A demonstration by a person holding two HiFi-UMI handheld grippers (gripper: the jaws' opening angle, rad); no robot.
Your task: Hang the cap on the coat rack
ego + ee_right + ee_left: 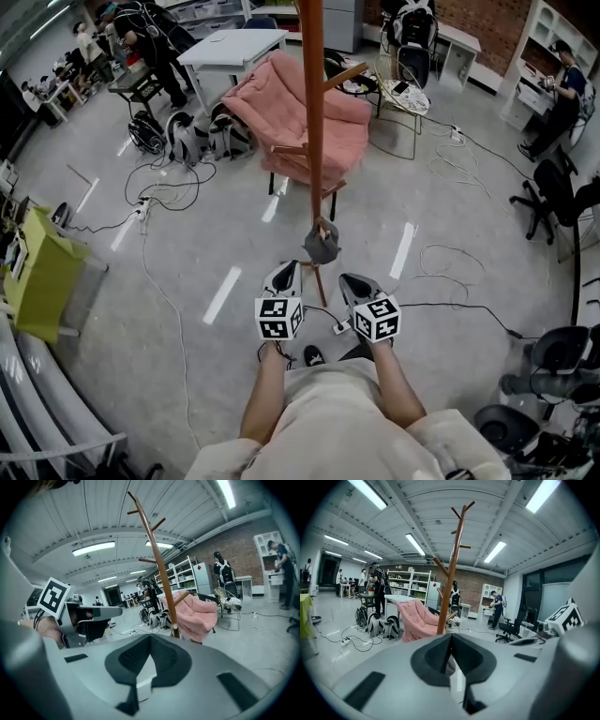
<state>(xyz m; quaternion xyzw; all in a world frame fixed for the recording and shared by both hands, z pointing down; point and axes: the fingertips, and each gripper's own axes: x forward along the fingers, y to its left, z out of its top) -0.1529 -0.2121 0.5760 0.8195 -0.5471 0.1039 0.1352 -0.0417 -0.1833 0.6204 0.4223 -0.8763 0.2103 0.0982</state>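
Left gripper (289, 269) and right gripper (349, 280) held side by side, each with jaws pressed together, nothing between them. Gray cap (322, 245) sits against wooden coat rack (312, 112) low on pole, just ahead of both tips. Pink chair (272, 103) beyond rack, cables across gray floor (187, 281).

Coat rack (314, 112) stands just ahead; pink chair (272, 112) crowds behind it.
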